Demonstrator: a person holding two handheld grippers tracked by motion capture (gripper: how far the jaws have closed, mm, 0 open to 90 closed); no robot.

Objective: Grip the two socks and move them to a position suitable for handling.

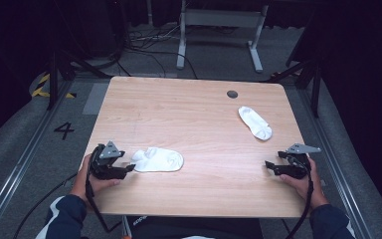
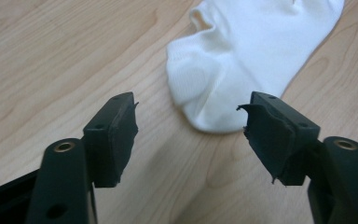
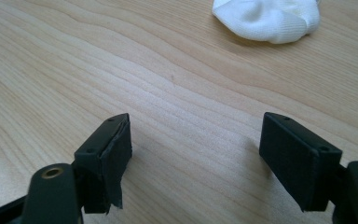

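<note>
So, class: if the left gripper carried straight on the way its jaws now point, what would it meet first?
Most likely the near white sock. The left gripper has its jaws open, with the sock's rounded end lying just ahead between them on the table. How close is hard to judge.

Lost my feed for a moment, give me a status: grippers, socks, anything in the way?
Left gripper open, near sock at its jaw tips, not gripped. Right gripper open over bare table. Far sock untouched. Nothing in the way.
</note>
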